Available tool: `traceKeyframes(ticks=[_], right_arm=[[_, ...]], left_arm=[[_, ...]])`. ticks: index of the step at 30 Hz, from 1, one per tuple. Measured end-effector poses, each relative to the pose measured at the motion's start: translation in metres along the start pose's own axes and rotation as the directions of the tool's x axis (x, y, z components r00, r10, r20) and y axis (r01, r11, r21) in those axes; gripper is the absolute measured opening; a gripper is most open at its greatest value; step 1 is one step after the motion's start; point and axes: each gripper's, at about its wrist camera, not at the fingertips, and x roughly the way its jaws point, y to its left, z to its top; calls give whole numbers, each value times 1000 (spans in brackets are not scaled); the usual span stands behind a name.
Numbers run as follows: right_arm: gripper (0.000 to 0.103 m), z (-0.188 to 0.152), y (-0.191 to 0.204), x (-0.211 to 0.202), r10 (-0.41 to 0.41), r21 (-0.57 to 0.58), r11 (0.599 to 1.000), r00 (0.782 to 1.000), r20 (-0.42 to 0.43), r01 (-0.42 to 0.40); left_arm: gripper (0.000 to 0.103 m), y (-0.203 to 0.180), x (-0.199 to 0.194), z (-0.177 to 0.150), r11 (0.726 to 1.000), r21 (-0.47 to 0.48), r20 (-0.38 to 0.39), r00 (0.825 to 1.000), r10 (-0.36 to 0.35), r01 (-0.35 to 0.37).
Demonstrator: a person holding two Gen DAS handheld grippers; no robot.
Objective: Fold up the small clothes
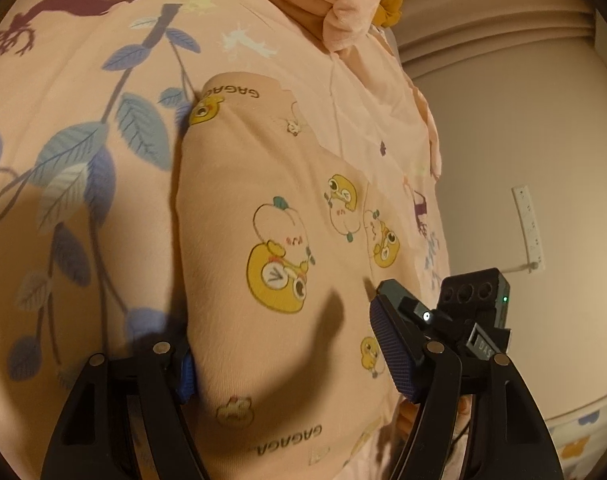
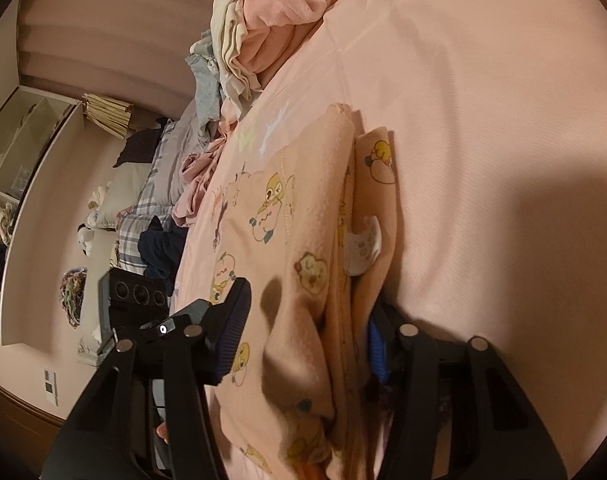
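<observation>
A small peach garment with yellow duck prints (image 1: 279, 248) lies folded on the pink bedsheet. My left gripper (image 1: 287, 364) is open, its jaws astride the garment's near end, the blue pads (image 1: 395, 356) on either side. The same garment shows in the right wrist view (image 2: 303, 240), folded in layers with a white label (image 2: 363, 248) showing. My right gripper (image 2: 303, 340) is open, its jaws astride the garment's folded edge. The other gripper's body shows in each view, in the left wrist view (image 1: 475, 300) and in the right wrist view (image 2: 135, 292).
A pile of unfolded pink and cream clothes (image 2: 263, 28) lies at the far end of the bed (image 2: 483, 120); it also shows in the left wrist view (image 1: 343, 4). More bedding, a plaid blanket (image 2: 143, 208) and shelves (image 2: 19, 140) stand beyond the bed's edge.
</observation>
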Motion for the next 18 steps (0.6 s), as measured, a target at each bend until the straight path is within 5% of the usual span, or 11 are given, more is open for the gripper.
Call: traceKeyframes(ticks=[11, 16, 18], right_arm=[[41, 4, 4, 9, -33, -18, 999, 999, 4, 33], [37, 3, 9, 11, -71, -41, 997, 997, 16, 72], [37, 2, 11, 12, -84, -51, 995, 996, 23, 85]], left_arm=[[69, -3, 0, -2, 999, 6, 21, 999, 33, -34], [46, -8, 1, -4, 992, 29, 33, 992, 126, -127], [45, -6, 0, -5, 991, 22, 35, 991, 131, -132]])
